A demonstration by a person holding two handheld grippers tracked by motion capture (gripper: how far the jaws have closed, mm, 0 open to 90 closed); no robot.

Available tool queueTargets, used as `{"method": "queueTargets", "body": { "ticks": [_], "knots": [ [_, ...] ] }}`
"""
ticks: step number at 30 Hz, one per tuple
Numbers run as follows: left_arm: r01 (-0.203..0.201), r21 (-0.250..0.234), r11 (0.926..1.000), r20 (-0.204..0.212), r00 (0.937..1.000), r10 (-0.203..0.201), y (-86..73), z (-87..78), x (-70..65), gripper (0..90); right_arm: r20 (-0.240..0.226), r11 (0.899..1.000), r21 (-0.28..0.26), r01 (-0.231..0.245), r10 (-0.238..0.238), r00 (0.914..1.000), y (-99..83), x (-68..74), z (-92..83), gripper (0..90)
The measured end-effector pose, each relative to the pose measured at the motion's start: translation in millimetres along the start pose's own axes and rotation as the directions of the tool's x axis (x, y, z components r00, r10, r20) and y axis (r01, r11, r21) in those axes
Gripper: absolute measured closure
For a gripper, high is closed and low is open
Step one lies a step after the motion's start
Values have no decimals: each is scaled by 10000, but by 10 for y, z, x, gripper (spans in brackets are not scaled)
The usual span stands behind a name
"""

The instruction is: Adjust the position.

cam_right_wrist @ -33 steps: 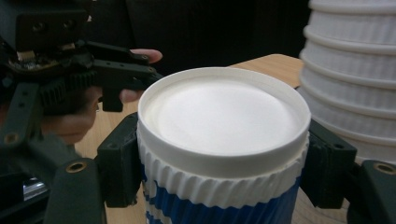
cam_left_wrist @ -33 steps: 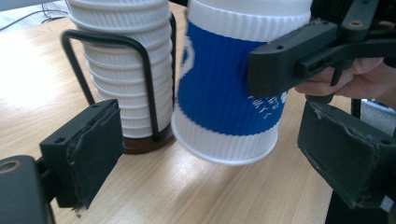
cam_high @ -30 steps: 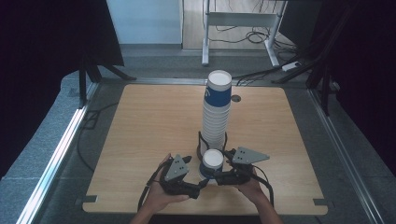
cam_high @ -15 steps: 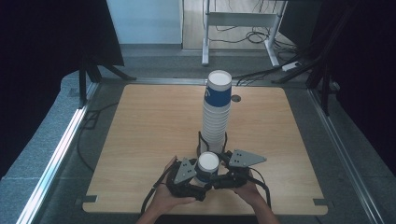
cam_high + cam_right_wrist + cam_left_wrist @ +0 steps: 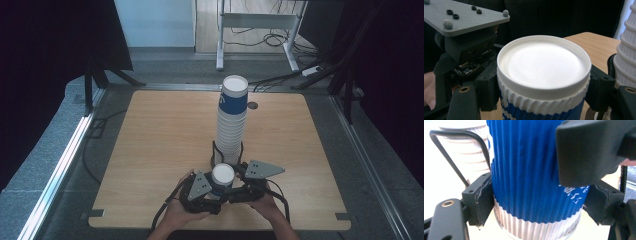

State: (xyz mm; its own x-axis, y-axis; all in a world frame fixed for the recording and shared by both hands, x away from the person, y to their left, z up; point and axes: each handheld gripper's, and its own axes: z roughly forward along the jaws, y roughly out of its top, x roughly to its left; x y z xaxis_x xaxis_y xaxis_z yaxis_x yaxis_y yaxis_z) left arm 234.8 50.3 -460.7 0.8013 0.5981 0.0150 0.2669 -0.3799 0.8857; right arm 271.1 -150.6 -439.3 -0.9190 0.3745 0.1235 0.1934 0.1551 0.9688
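The left gripper [image 5: 216, 192] has just been closing, and its pads now press the blue ribbed wall of the cup [image 5: 222, 178]. The right gripper [image 5: 235, 190] clamps the same cup just under its base. The cup stands inverted, axis vertical, near the table's [image 5: 160, 130] front edge, just before the stack [image 5: 232, 120].

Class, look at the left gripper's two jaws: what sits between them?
A blue-and-white ribbed paper cup, upside down, sits there. In the left gripper view the left gripper has just been closing, its pads against the cup's sides.
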Motion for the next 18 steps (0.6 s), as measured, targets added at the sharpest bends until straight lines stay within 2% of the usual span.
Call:
{"method": "queueTargets", "body": {
  "ticks": [3, 10, 18],
  "knots": [
    [-269, 139, 9995, -113, 9996, 270, -10, 4, -3, 195, -55, 9999, 156, -44, 45, 10000, -9, -11, 7, 263],
    [-382, 270, 9989, -182, 9991, 387, -25, 21, -3, 201, -85, 9989, 425, -214, 218, 9997, -23, -30, 22, 253],
    [-724, 407, 9965, -361, 9966, 739, -31, 14, 0, 201, -222, 9983, 564, -169, 182, 9996, -23, -27, 29, 213]
  ]
}}
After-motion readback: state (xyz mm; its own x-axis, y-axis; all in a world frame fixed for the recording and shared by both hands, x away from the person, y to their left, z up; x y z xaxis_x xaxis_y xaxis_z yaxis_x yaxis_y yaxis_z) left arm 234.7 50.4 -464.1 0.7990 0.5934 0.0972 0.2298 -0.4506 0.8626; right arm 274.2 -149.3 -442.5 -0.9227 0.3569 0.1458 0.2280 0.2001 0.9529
